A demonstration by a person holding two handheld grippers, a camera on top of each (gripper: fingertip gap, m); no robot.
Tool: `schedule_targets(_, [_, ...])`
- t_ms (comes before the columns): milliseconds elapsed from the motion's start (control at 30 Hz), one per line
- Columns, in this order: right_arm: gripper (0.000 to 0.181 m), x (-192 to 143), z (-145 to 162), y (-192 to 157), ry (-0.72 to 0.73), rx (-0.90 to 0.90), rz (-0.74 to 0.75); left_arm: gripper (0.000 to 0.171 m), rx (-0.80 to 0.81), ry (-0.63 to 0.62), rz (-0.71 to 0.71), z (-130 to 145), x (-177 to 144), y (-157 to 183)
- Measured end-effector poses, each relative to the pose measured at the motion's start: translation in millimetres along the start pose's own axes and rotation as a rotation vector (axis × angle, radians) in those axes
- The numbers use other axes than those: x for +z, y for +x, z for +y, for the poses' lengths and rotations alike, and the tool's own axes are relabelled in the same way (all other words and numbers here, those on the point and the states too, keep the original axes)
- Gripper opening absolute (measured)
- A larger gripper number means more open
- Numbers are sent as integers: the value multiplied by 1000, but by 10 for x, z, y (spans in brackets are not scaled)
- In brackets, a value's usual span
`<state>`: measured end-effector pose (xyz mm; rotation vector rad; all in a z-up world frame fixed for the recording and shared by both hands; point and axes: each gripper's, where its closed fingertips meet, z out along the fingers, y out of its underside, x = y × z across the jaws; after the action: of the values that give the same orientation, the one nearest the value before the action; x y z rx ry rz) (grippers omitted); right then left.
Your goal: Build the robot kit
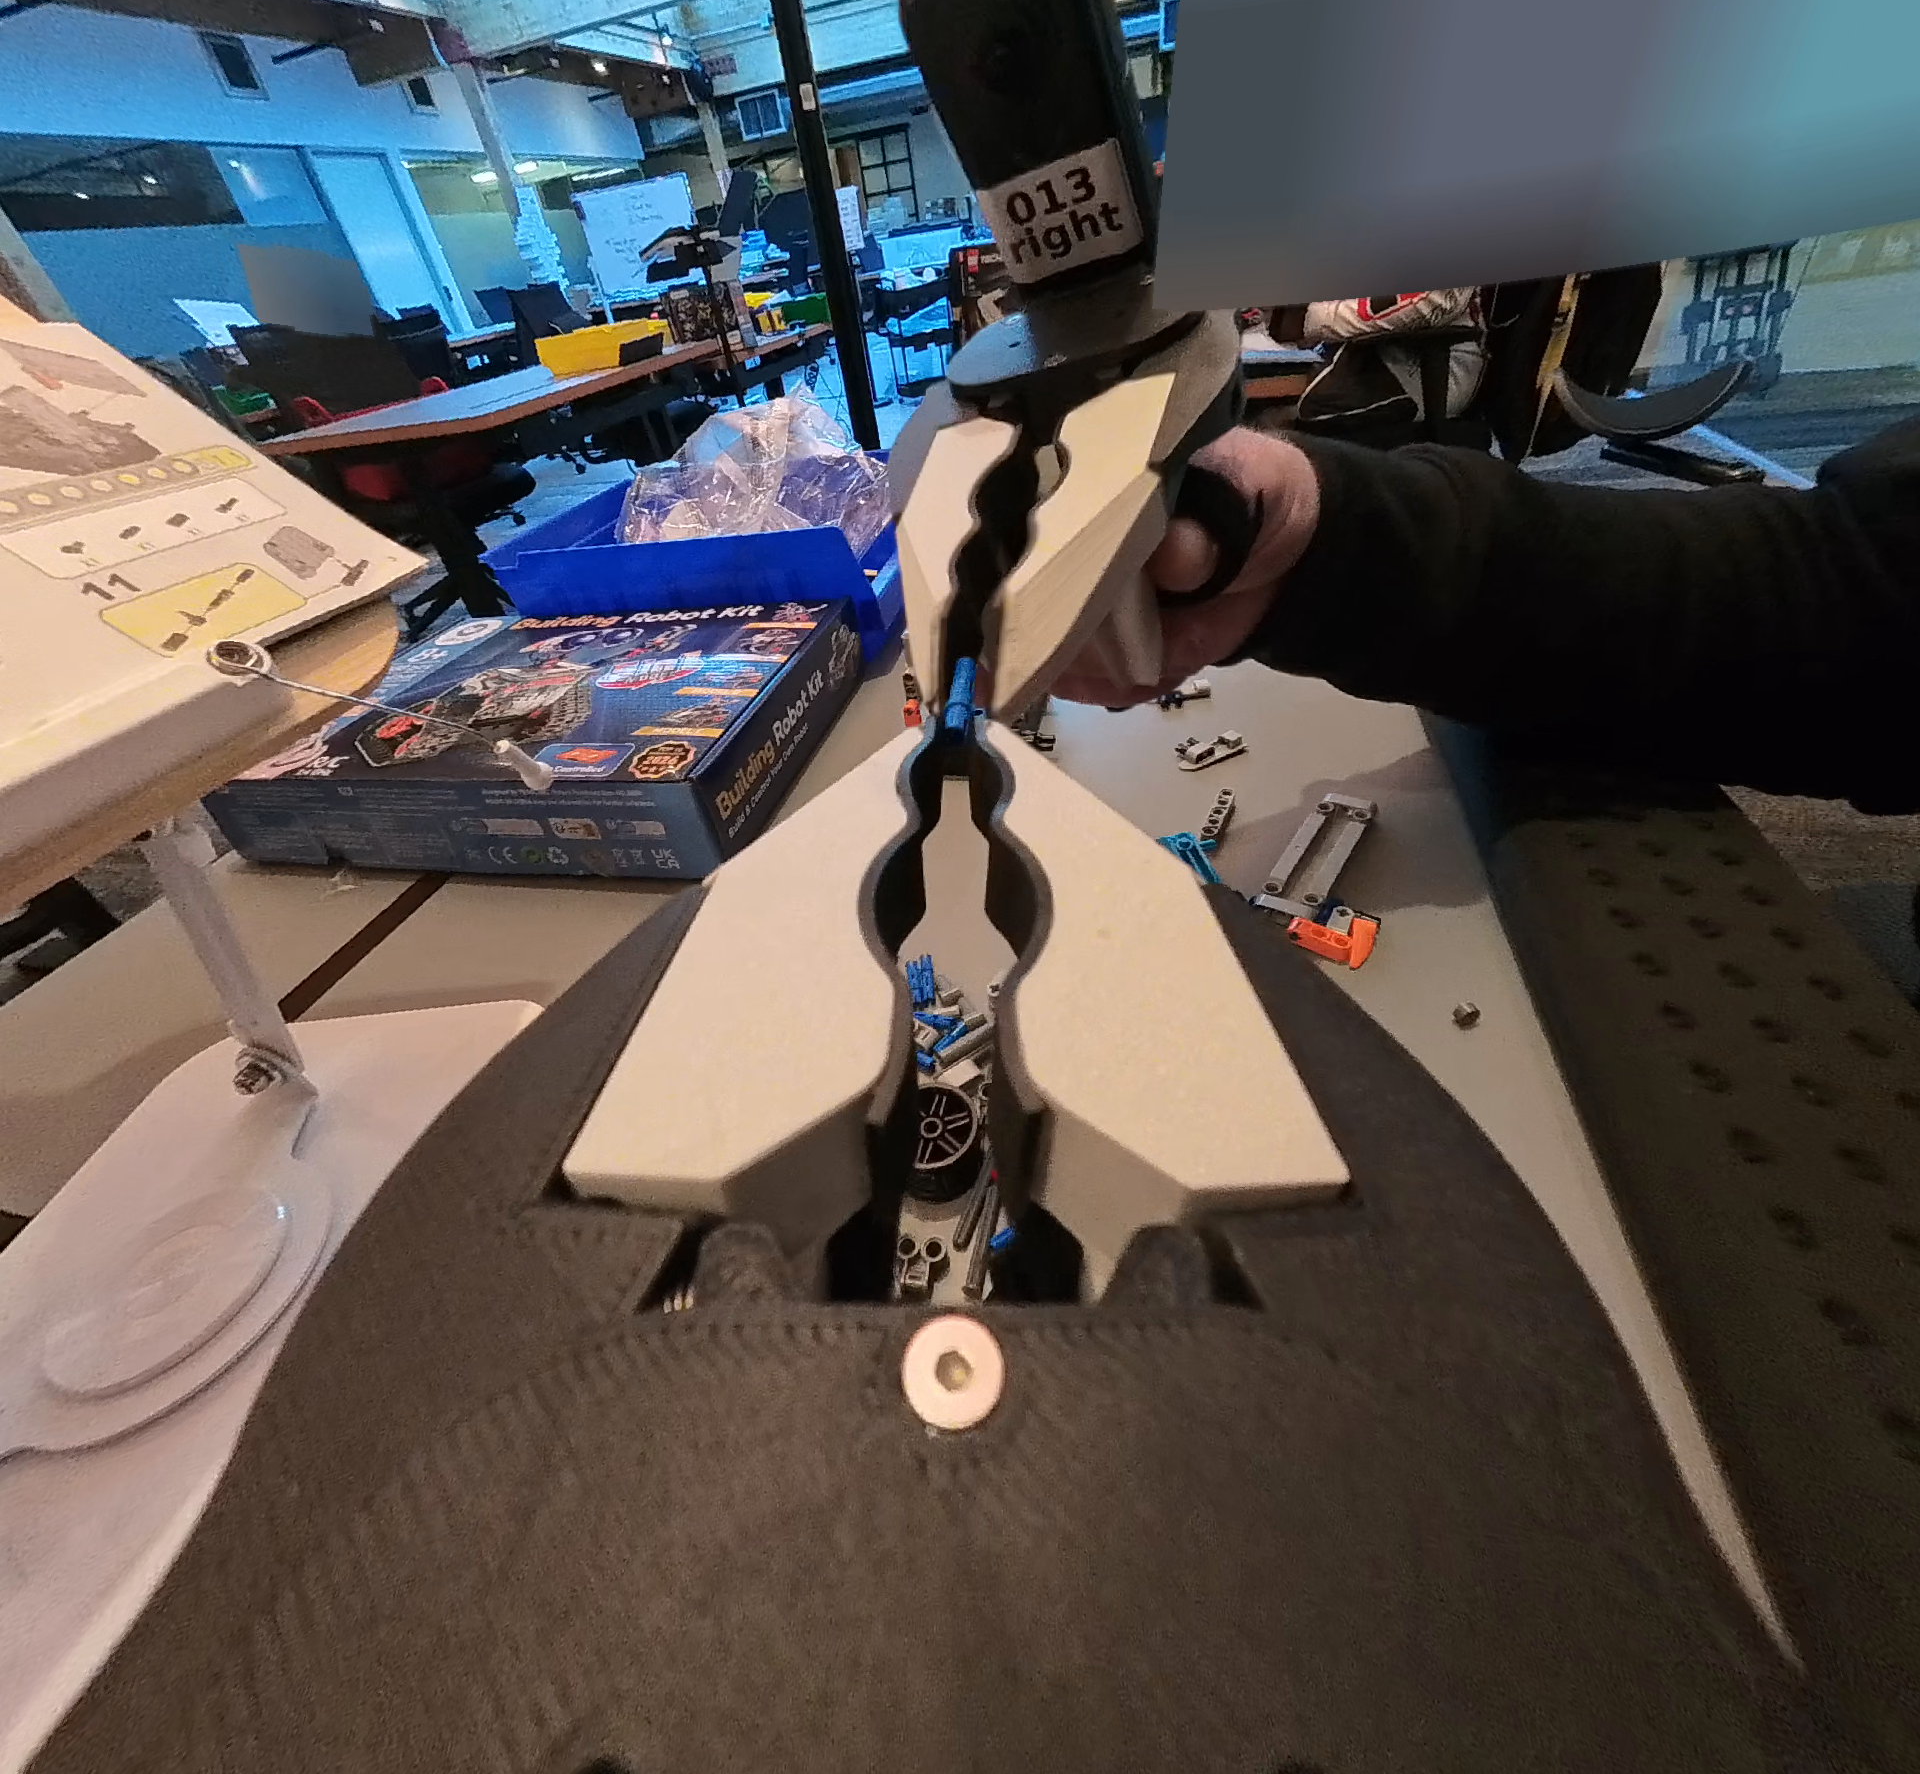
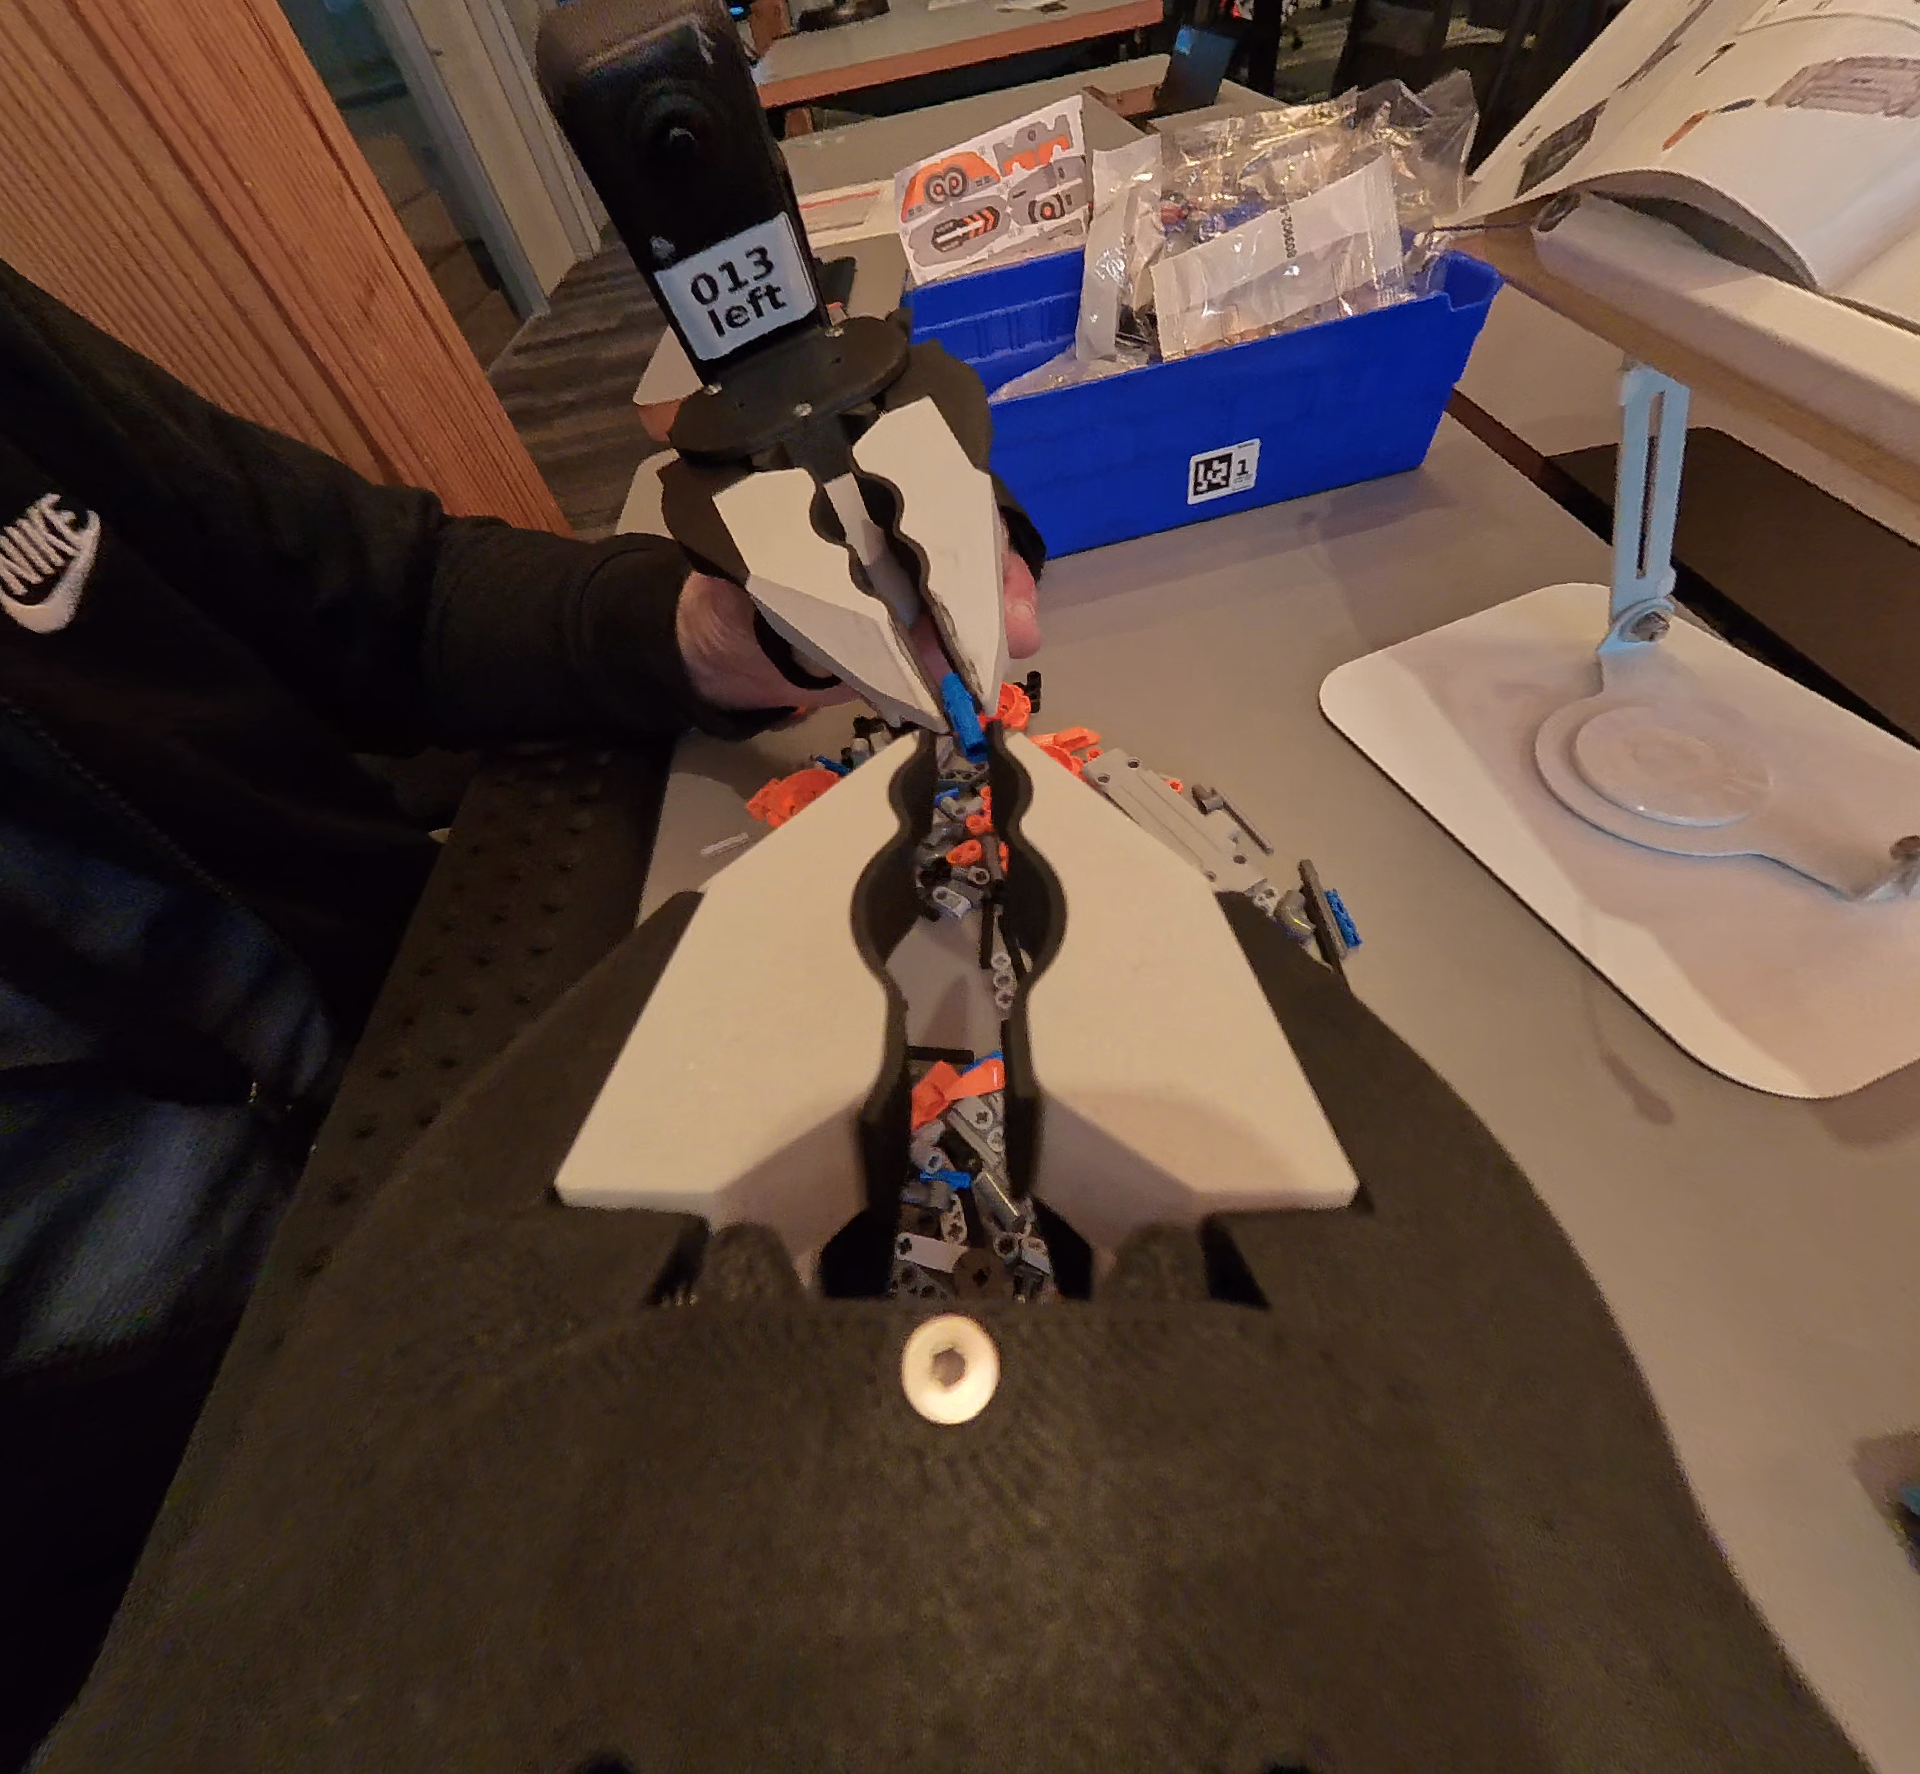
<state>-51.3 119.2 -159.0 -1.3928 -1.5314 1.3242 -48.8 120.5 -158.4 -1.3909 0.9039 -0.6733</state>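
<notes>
Blue pin [image 1: 958,698] pinched tip-to-tip by clenched left gripper [image 1: 954,737] and right gripper [image 2: 961,737], box [image 1: 582,737] only in left view, parts [image 2: 966,1163] on grey table [image 2: 1351,1049], open workshop.

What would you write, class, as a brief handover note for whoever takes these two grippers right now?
Left gripper: shut on the small blue pin, held above the grey table.
Right gripper: tips closed on the same pin, meeting the left one tip to tip.
Below: loose blue, grey and orange building pieces. Blue bin of bags, kit box and open instruction booklet stand behind.
Whether both truly grip is unclear.
</notes>
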Motion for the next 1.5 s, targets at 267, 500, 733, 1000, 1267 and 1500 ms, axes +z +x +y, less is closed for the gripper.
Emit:
schedule_targets(267, [1,-5,-38,-23,22,-9,-2,1,-5,4,13,-4,1,15])
schedule_targets(500, [0,-3,-34,-21,15,-31,9,1,-4,-1,13,9,2,13])
schedule_targets(733, [1,-4,-47,-29,36,-15,2,1,25,-10,-1,7,2,18])
schedule_targets(1000, [1,-7,-68,-50,56,-1,-16,1,40,-13,-1,4,4,31])
schedule_targets(1267, [1,-29,-74,-50,50,-18,-3,1,81,-49,-14,52,29,48])
schedule_targets(1500, [5,-13,-59,-52,40,-20,2,1,90,-66,-14,81,42,55])
